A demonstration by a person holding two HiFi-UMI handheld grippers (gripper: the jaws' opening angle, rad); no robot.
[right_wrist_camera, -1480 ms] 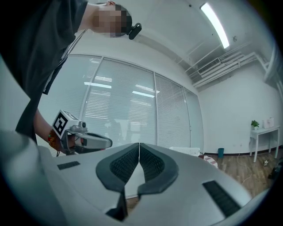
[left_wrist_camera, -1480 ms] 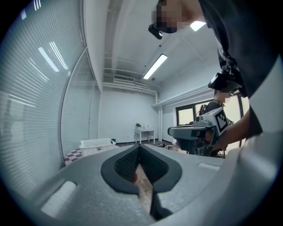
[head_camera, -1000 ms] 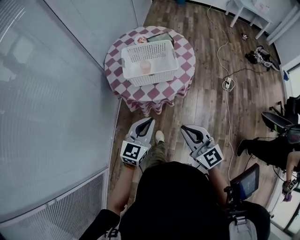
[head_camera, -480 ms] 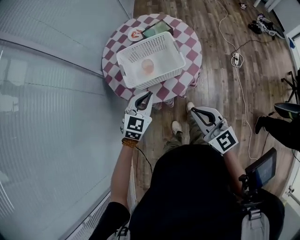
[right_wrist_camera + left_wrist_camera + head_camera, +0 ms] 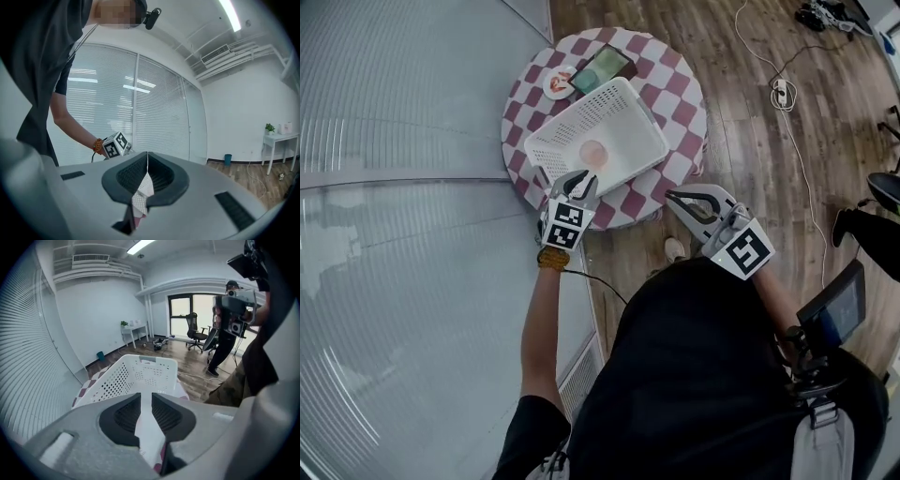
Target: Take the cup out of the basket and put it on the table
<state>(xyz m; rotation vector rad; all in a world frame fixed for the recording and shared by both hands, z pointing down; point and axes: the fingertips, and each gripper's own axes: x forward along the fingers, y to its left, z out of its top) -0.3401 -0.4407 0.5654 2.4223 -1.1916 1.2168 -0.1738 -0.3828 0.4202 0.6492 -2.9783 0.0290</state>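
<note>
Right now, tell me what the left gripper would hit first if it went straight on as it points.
Probably the near wall of the white basket, though depth is unclear. The jaws of the left gripper have just been opening, nothing between them.

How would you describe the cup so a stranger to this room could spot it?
Find the round table with the red-and-white checked cloth. On it stands a white perforated plastic basket, and the small pale pink cup sits on the basket's floor. It is the only thing inside; the round white dish with a red picture and the dark green rectangular thing lie outside on the cloth.
</note>
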